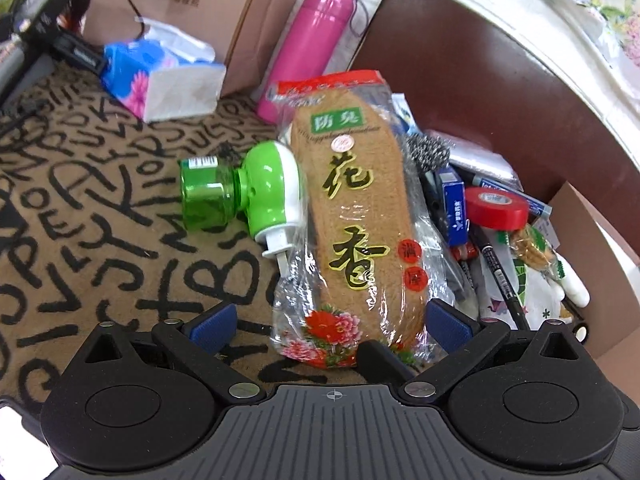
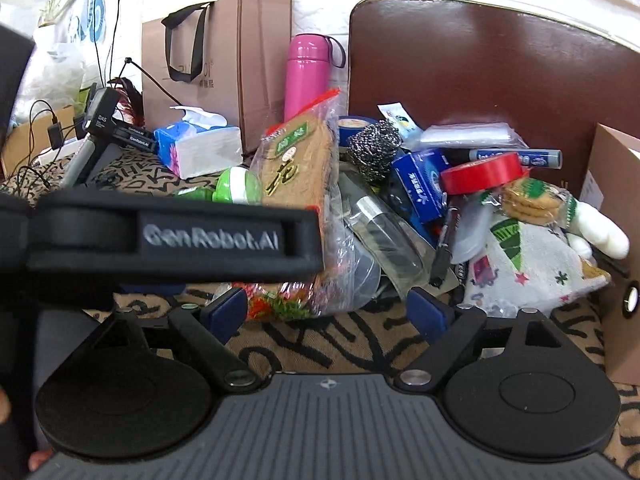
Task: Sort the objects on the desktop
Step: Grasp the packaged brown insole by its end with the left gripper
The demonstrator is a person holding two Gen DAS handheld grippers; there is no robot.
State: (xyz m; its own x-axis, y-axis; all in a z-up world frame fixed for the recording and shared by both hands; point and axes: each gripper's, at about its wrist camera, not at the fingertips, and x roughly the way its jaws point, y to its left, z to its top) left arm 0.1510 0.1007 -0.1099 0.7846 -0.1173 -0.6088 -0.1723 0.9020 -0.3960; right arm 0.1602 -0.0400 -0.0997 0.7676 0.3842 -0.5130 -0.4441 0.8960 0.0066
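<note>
A brown insole in a clear plastic bag (image 1: 352, 216) leans on a pile of small objects; it also shows in the right wrist view (image 2: 296, 168). My left gripper (image 1: 332, 322) is open, its blue pads either side of the bag's near end. A green and white plug-in bottle (image 1: 240, 192) lies left of the bag. My right gripper (image 2: 328, 308) is open and empty in front of the pile. The left gripper's body (image 2: 160, 236) crosses the right wrist view. The pile holds red tape (image 2: 484, 172), a steel scourer (image 2: 374, 148), a blue box (image 2: 420, 184), markers and biscuits (image 2: 528, 200).
A pink flask (image 2: 306, 76), a brown paper bag (image 2: 224, 60) and a tissue pack (image 2: 200, 148) stand at the back. A dark brown panel (image 2: 480, 64) rises behind the pile. A cardboard box (image 2: 616, 208) is on the right. The cloth (image 1: 100, 208) has black letters.
</note>
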